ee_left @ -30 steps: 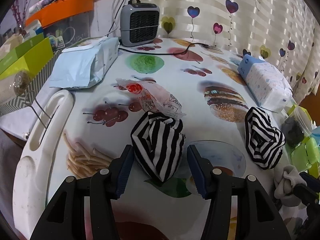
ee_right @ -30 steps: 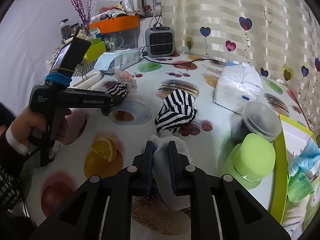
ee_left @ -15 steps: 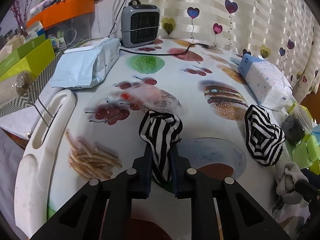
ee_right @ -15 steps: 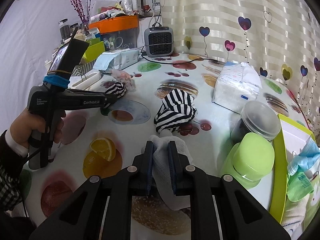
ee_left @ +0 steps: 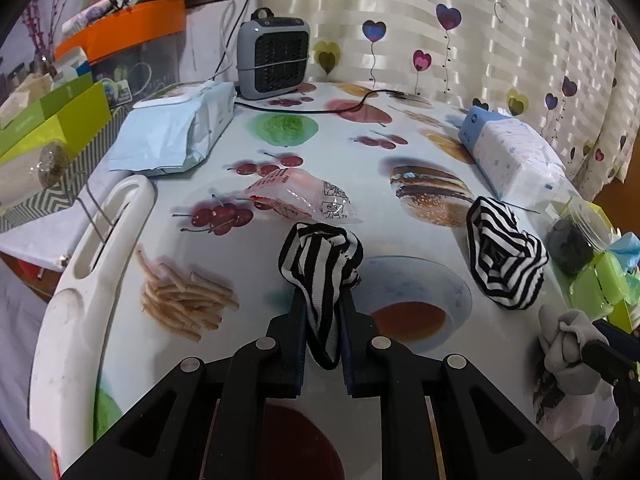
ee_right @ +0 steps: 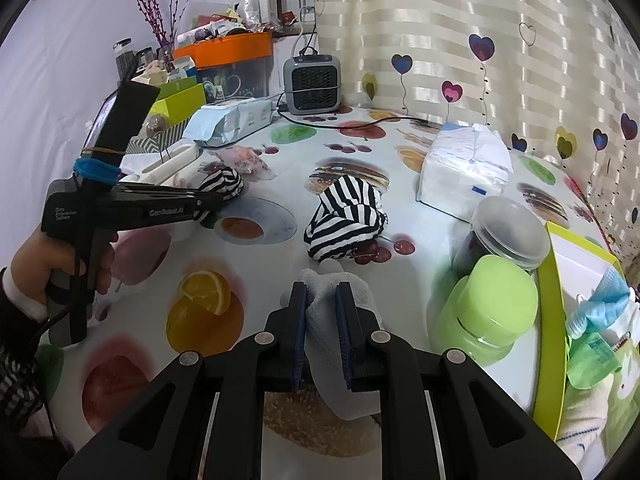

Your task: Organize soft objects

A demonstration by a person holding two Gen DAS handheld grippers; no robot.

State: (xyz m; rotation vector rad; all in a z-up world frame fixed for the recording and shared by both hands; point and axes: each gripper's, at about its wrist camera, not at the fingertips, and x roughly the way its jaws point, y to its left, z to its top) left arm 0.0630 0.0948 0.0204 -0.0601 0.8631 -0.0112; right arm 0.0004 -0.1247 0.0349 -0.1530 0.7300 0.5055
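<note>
**A:** Striped sock (ee_left: 320, 276), near the middle of the table (ee_left: 352, 148) toward its near edge. Left tool (ee_left: 323, 320) has just closed on it; pads pinch the lower fold, the rest bunches up above the tips.

**B:** Handling?

**A:** Knit, light, limp by the look of it. It will droop and swing once lifted, I'd say. No risk of breakage. A pinch through a doubled fold should hold better than one on a single loose layer, which could slide out.

**B:** Anything close by?

**A:** Clear plastic packet (ee_left: 300, 198) lies just beyond the sock, toward the far edge. Crinkly and slick, I'd guess; best kept out of the grip. White tray (ee_left: 80, 304) runs along the left edge.

**B:** Further right?

**A:** Second striped sock (ee_left: 504, 260), balled up, free on the table toward the right edge. Same cloth; I'd take it through the thick of the ball. Tissue pack (ee_left: 516, 156) sits behind it.

**B:** Right side?

**A:** Right tool (ee_right: 323, 312) is closed tight on a white cloth (ee_right: 340, 360) at the near edge, fabric spilling below the pads. Soft and thin; grip looks secure. Green jar (ee_right: 488, 308) and a dark lidded jar (ee_right: 504, 232) stand just to its right, hard things to steer around.
</note>
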